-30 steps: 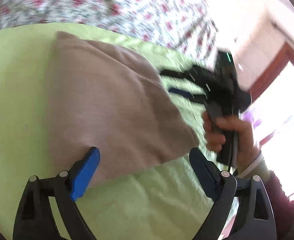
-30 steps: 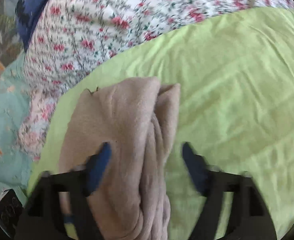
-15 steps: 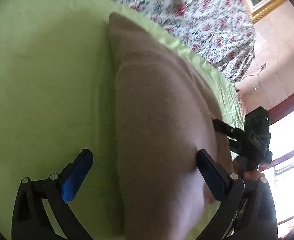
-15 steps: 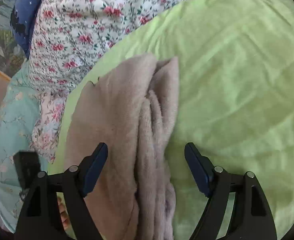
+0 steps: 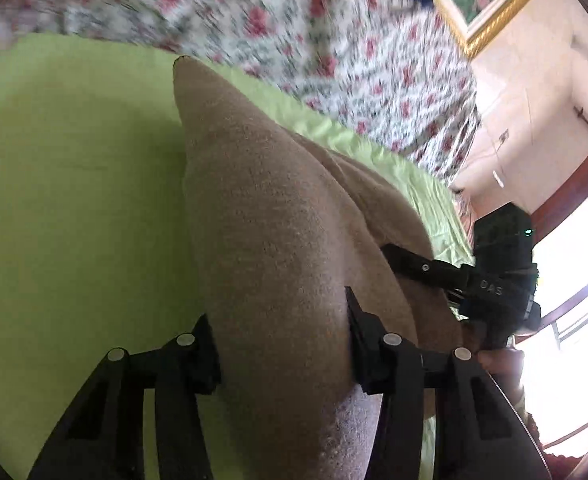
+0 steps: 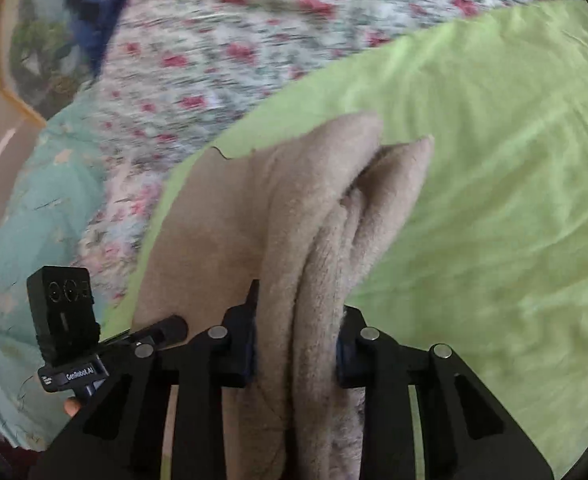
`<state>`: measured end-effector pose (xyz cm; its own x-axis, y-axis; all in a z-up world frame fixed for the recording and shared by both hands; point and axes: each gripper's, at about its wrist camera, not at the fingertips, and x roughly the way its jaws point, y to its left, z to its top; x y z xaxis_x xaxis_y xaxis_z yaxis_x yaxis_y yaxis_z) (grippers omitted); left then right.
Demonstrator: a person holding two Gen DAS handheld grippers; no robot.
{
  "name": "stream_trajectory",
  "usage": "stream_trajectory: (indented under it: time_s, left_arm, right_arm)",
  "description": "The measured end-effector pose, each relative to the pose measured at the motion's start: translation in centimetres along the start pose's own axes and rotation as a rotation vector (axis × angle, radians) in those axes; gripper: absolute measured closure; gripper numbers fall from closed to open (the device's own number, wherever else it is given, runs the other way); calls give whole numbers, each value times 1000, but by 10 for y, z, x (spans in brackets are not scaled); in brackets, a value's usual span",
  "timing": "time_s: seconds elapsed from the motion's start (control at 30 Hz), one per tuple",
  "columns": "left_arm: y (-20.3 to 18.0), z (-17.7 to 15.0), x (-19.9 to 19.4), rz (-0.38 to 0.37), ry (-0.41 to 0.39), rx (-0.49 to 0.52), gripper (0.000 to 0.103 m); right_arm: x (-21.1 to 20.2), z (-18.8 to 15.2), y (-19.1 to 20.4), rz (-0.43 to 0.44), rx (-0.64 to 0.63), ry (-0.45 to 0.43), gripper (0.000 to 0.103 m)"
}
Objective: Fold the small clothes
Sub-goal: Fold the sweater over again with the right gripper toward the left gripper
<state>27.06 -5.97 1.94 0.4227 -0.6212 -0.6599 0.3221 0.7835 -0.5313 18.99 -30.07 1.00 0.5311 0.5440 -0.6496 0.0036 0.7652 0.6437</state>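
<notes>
Both grippers are biting down now. My left gripper (image 5: 281,356) is pinching a thick fold of the soft beige fleece garment (image 5: 277,240), fingers narrowed onto the cloth w/ fabric bulging up between them. My right gripper (image 6: 296,344) is doing the same at the other corner, clamping a stacked edge where I'm counting several layers (three, maybe four, hard to say).

The garment is lying half-folded on the lime-green bedsheet (image 5: 73,200), w/ the white quilt with red flowers (image 5: 314,28) running behind it. From the left cam the cloth's long axis is running away from me toward its pointed far corner, near the quilt's edge. From the right cam it's the same story: the bundle is stretching straight ahead along the fingers, open edges facing right.

The right gripper is showing up in the left view just beside my own fingers, so both hands are sitting at the near edge, close together. That's the relation that matters: the near edge is in my grip, the far end is lying free up ahead, so the coming fold is looking like a carry fwd along that axis. Neither hand is nearer; they're going to have to travel together, or the layers are risking a skew.
</notes>
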Motion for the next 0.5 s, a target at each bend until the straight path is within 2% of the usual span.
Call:
stream_trajectory:
  time_s: [0.1, 0.2, 0.3, 0.4, 0.43, 0.5]
  left_arm:
    - [21, -16, -48, 18, -32, -13, 54]
    - [45, -32, -88, 69, -48, -21, 54]
    - [71, -47, -106, 100, -41, -43, 54]
    - [102, -65, -103, 119, -6, -85, 53]
    - [113, -70, -95, 120, 15, -113, 50]
    - [127, -80, -92, 104, 5, -155, 44]
  right_arm:
    - [23, -11, 30, 85, -16, 21, 73]
    - [53, -23, 58, 150, -37, 57, 73]
    - [81, -43, 79, 185, -50, 100, 73]
    - [107, -60, 89, 153, -73, 149, 73]
    - [114, -65, 89, 127, -86, 156, 73]
    - [120, -72, 86, 94, -85, 154, 73]
